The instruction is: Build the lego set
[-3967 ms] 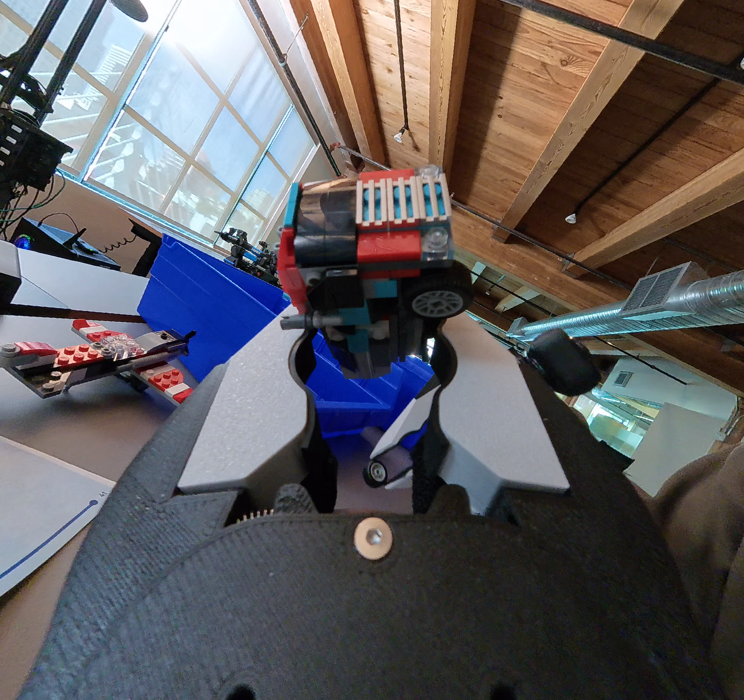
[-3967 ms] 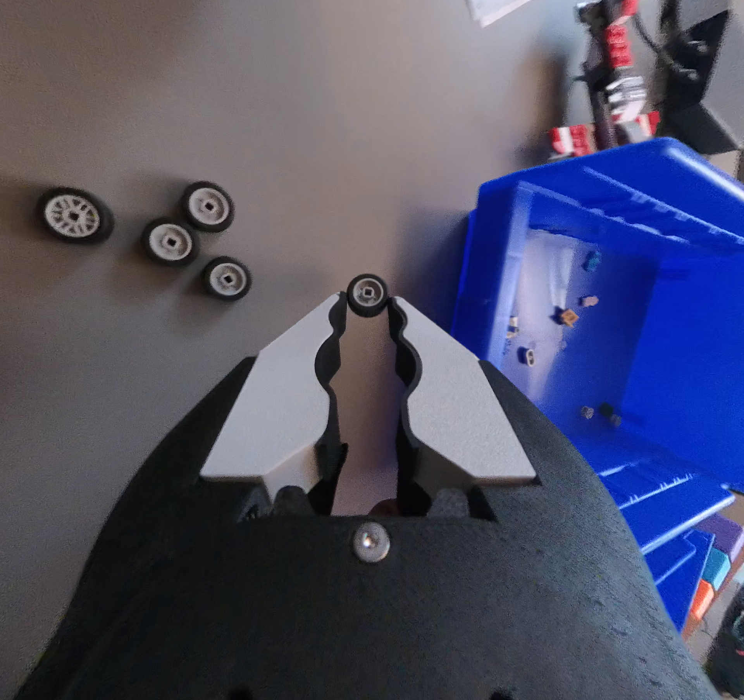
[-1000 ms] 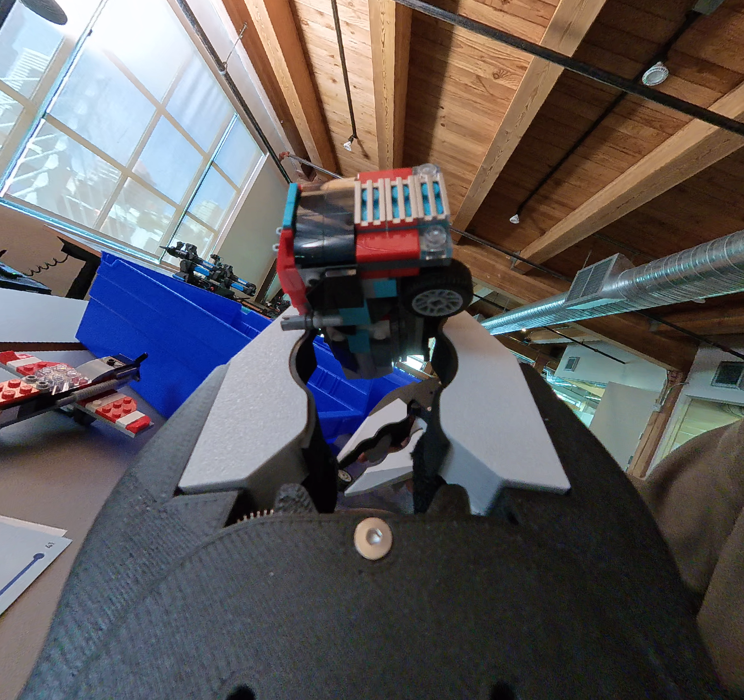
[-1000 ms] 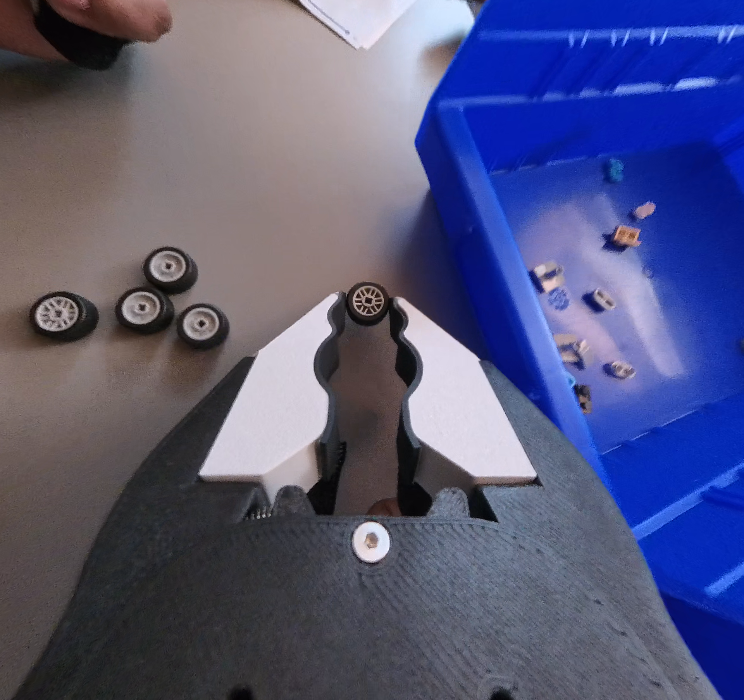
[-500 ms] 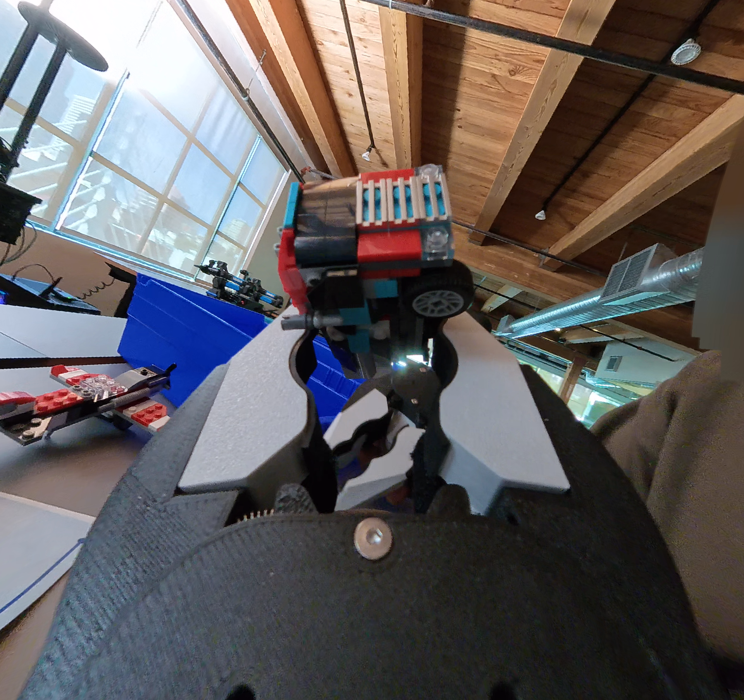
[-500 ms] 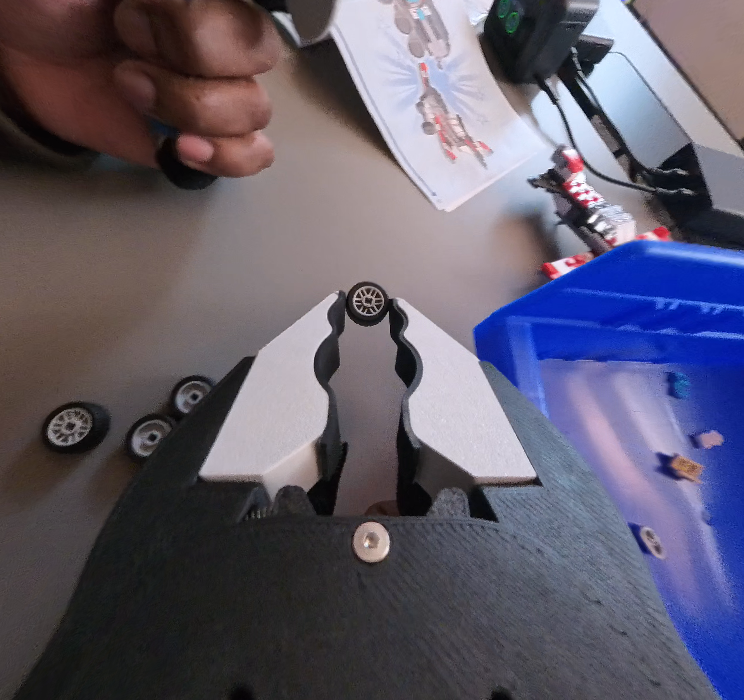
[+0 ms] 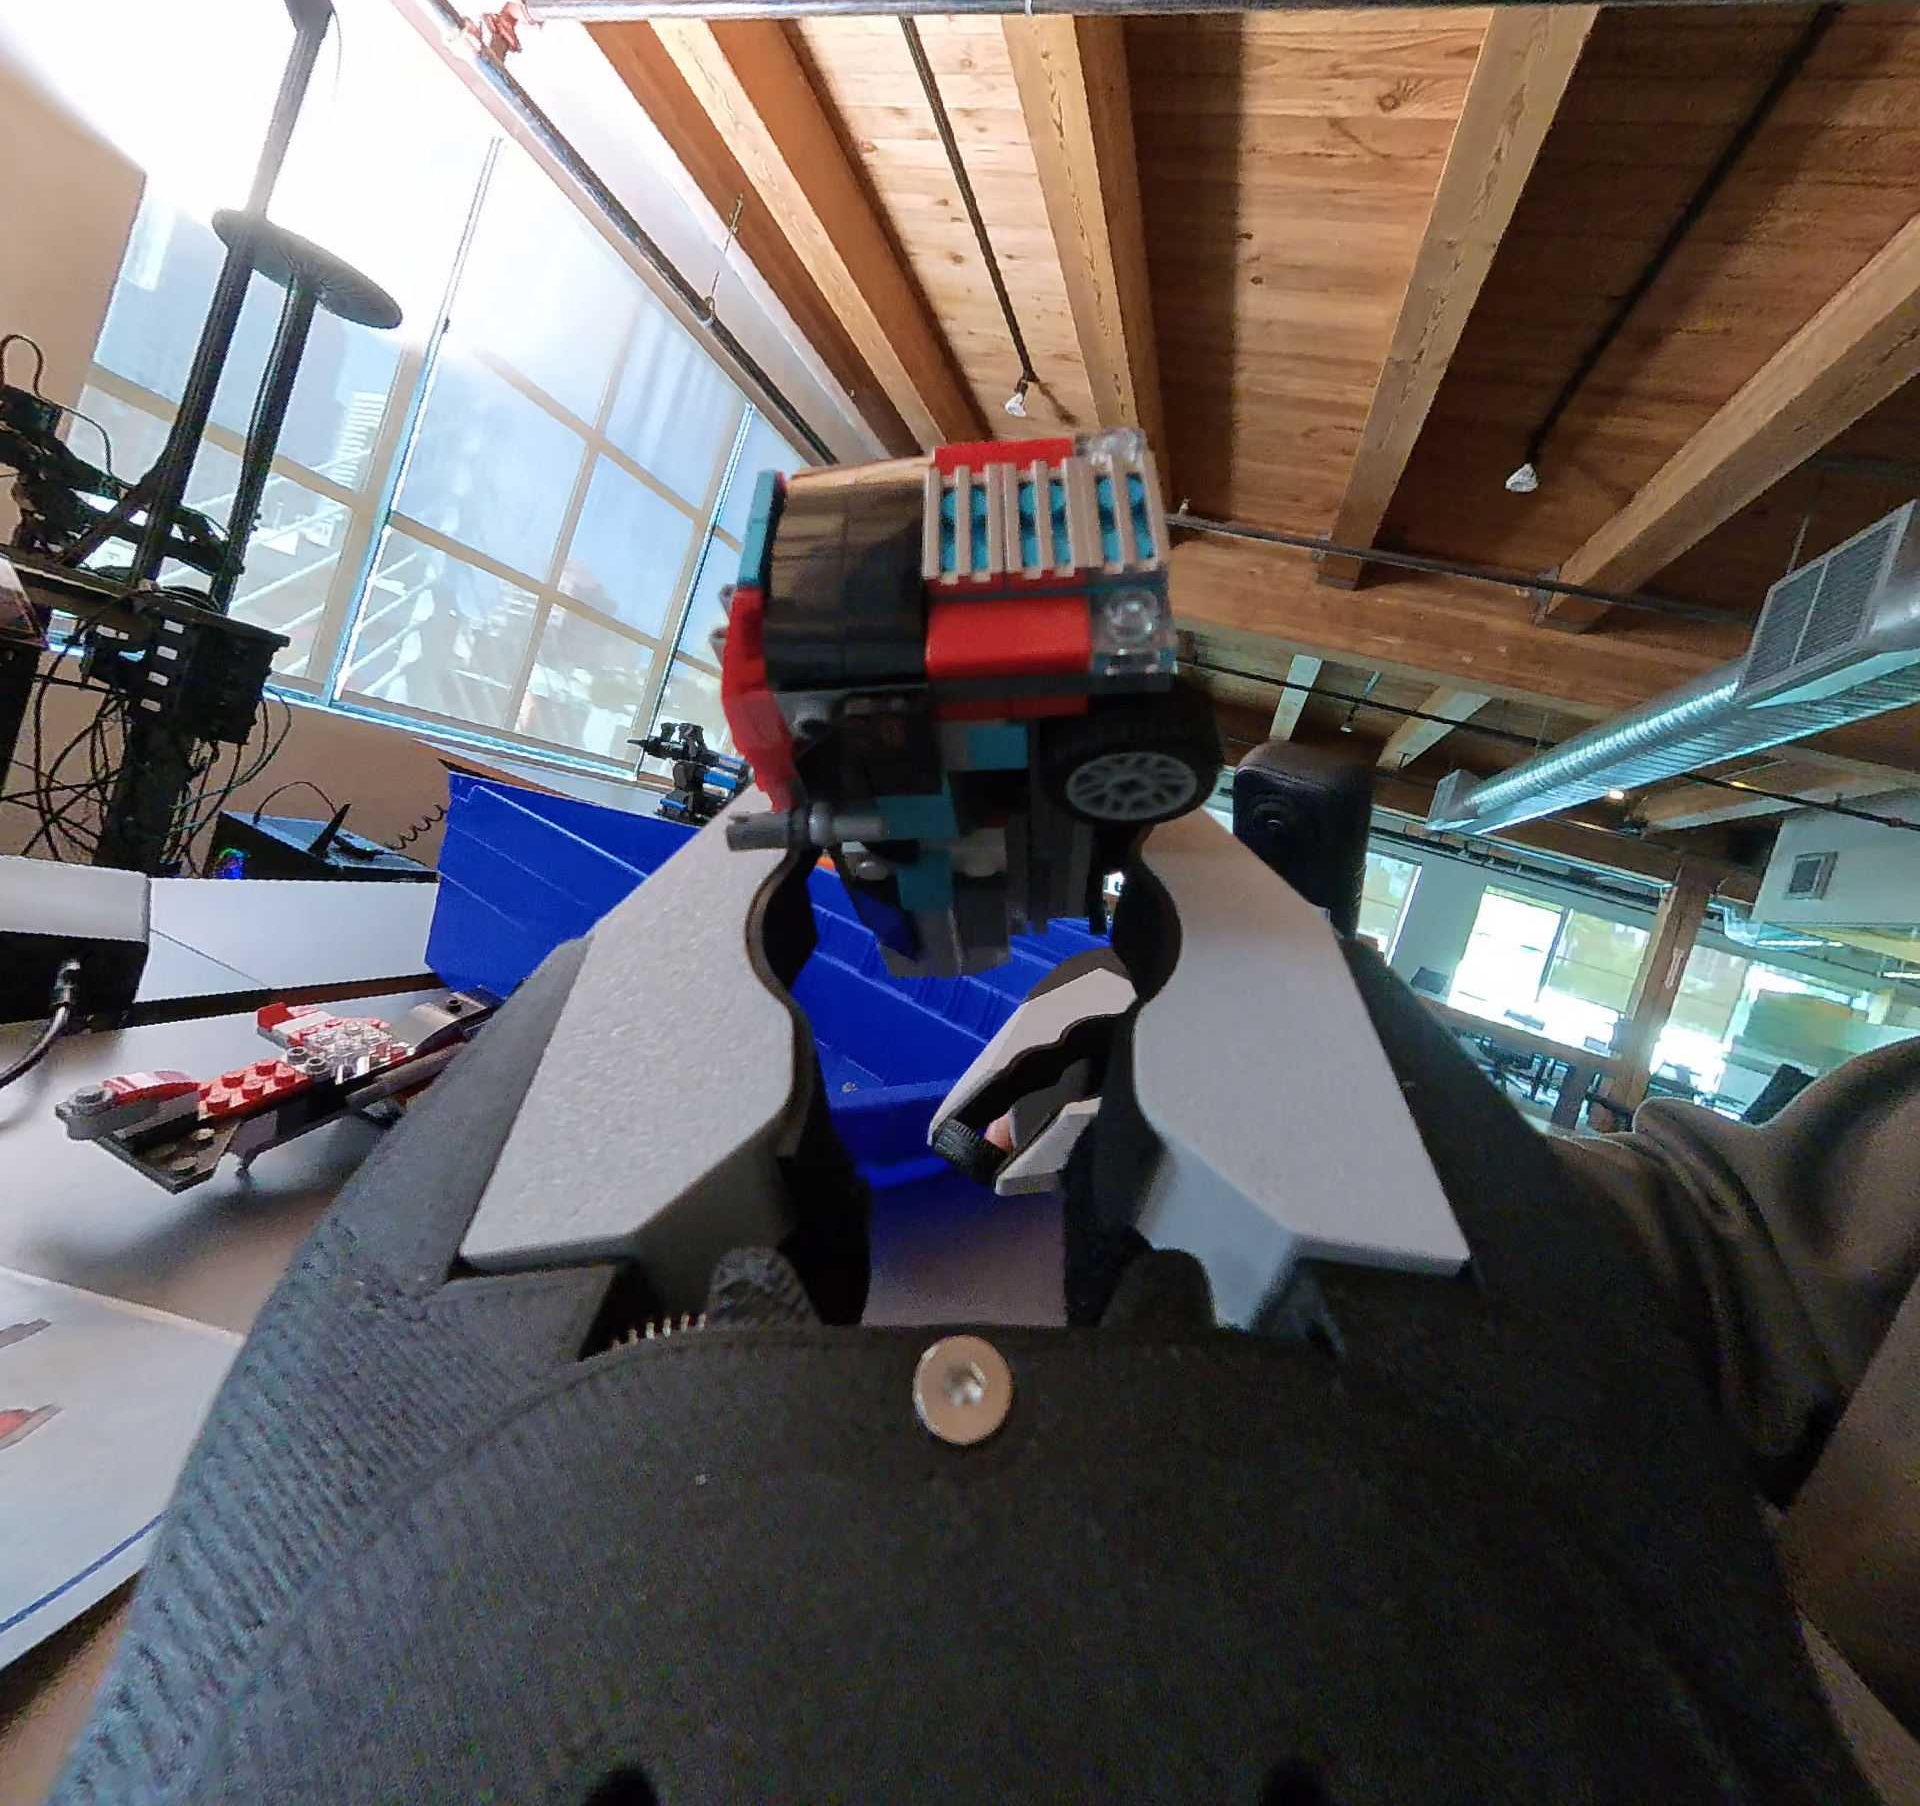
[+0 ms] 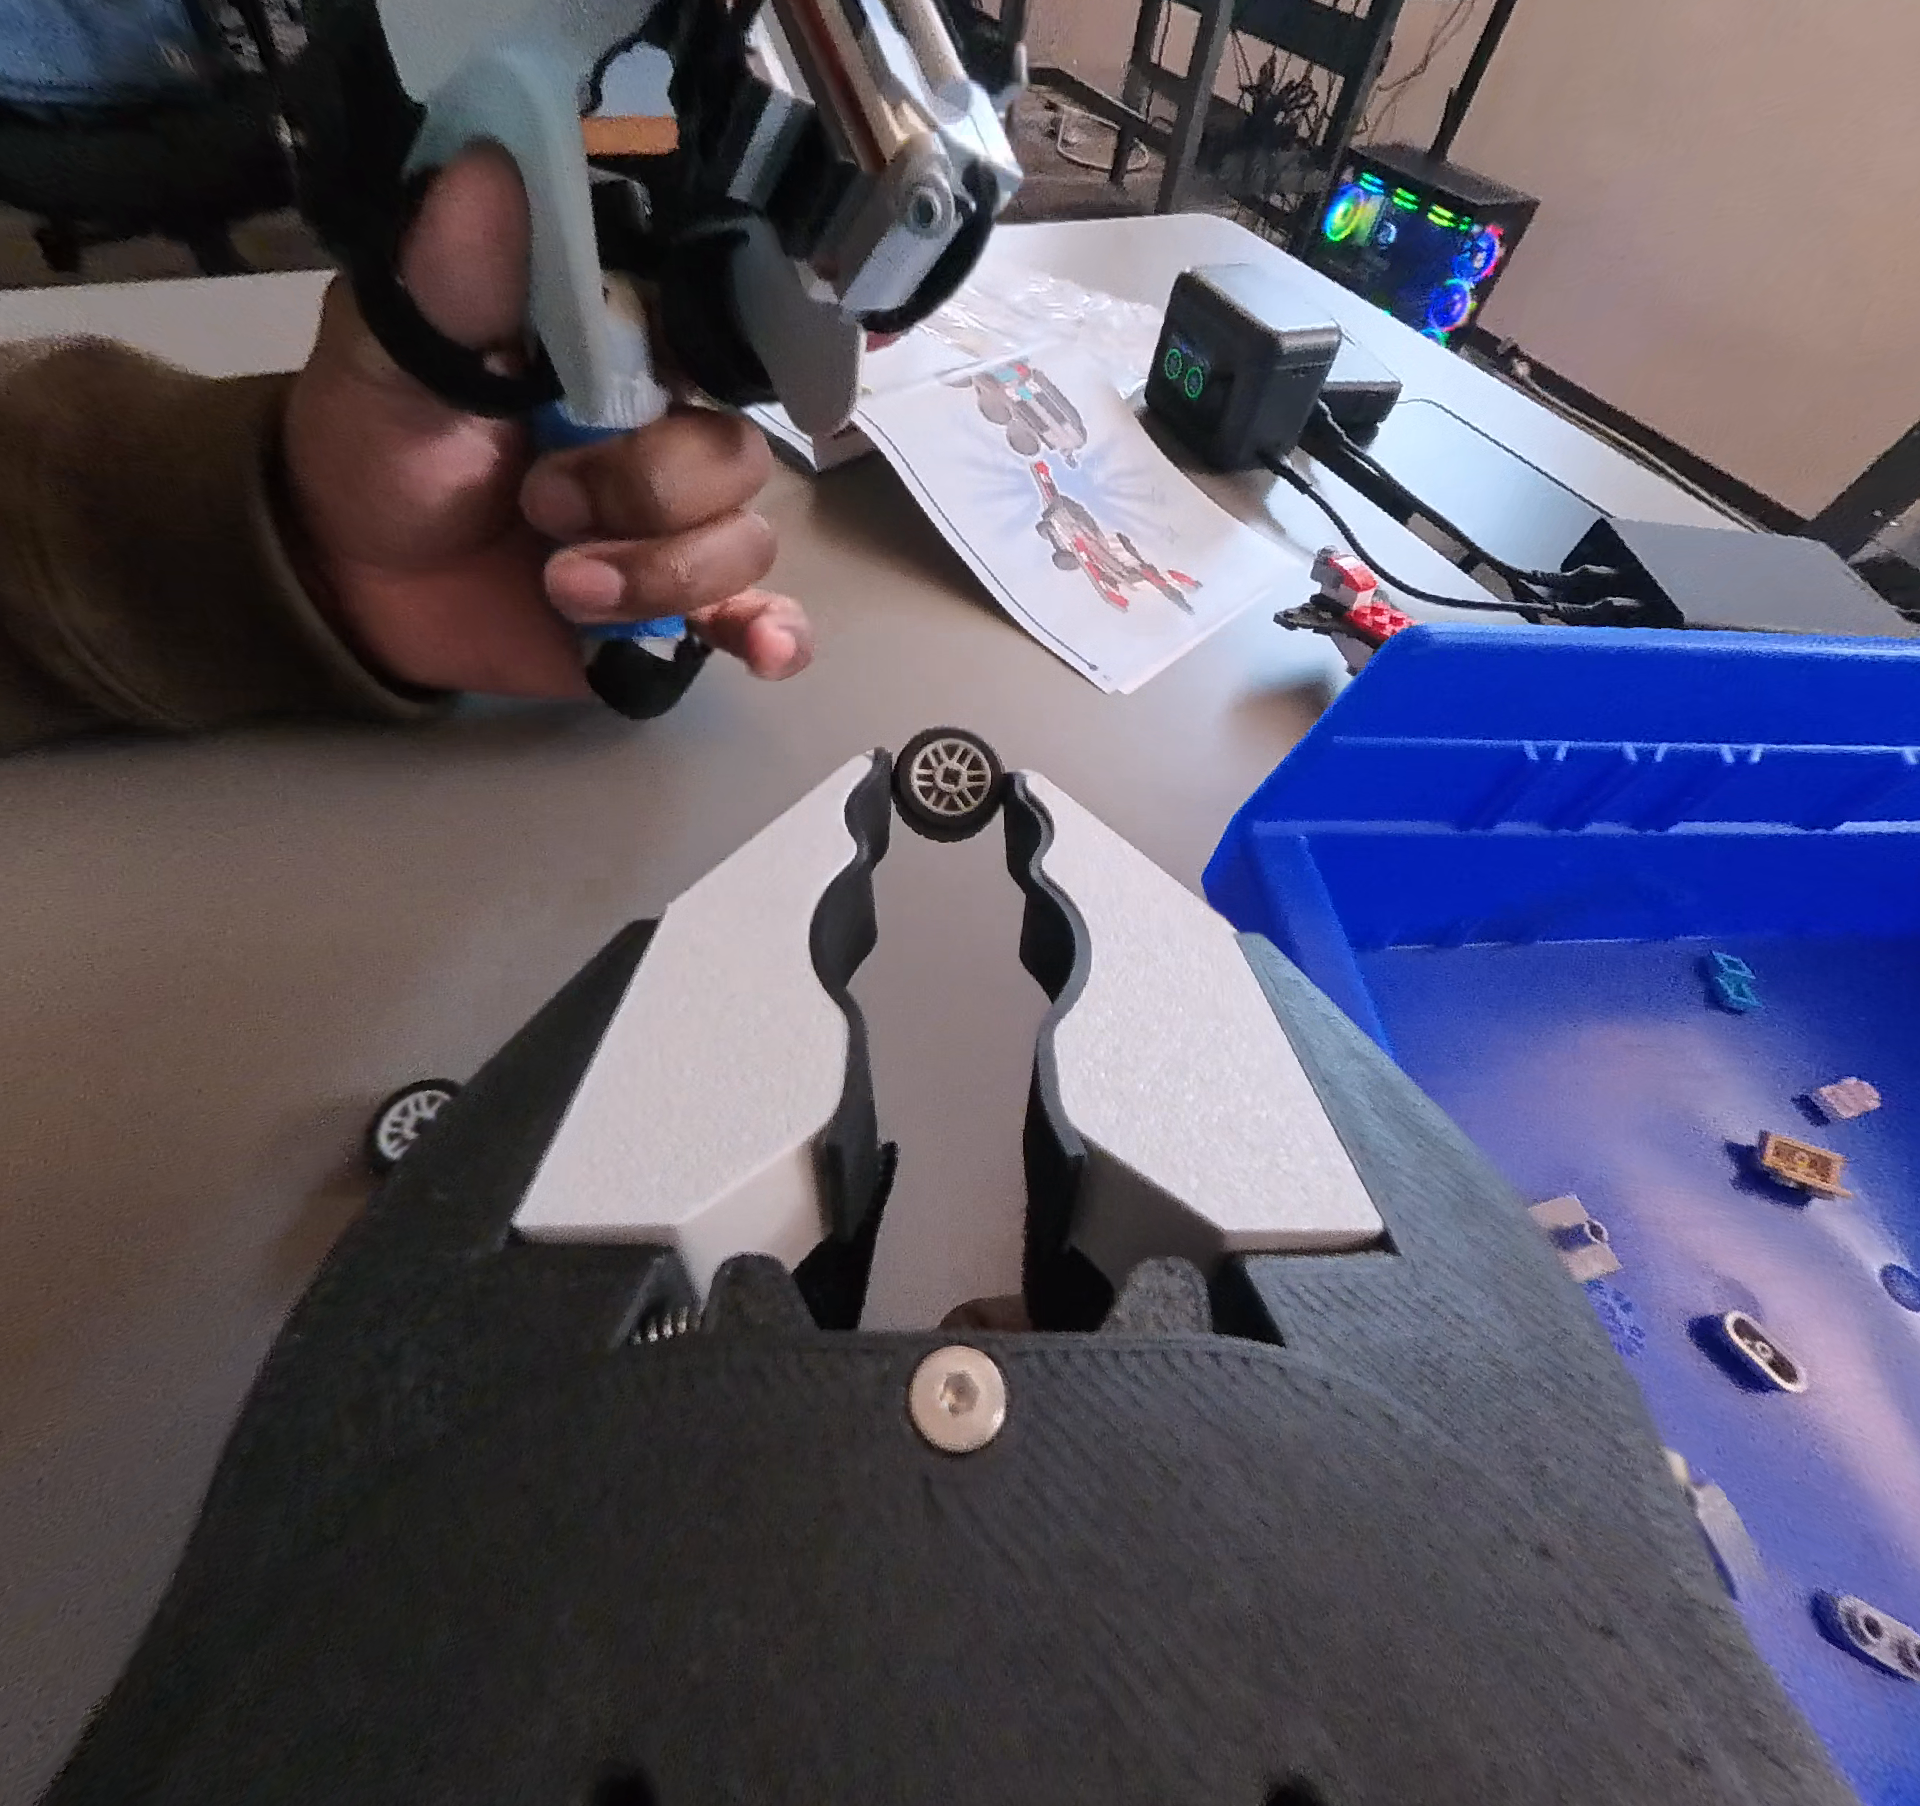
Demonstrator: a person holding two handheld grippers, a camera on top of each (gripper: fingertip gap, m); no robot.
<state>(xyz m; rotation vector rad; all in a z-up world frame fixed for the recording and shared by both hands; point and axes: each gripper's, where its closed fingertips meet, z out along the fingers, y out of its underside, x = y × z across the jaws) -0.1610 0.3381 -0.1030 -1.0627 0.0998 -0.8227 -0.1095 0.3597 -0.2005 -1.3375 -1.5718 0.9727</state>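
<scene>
Overhead, the left gripper (image 7: 951,847) clamps a red-and-black brick-built truck (image 7: 951,676). The right gripper (image 8: 948,788) pinches a small black toy wheel (image 8: 948,783) above the grey table (image 8: 312,873), just left of the blue bin (image 8: 1558,821).

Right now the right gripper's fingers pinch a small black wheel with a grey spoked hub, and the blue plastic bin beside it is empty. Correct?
Not quite. The right gripper does pinch the small black wheel with a grey spoked hub, but the blue plastic bin is not empty: the right wrist view shows several small loose bricks on its floor.
</scene>
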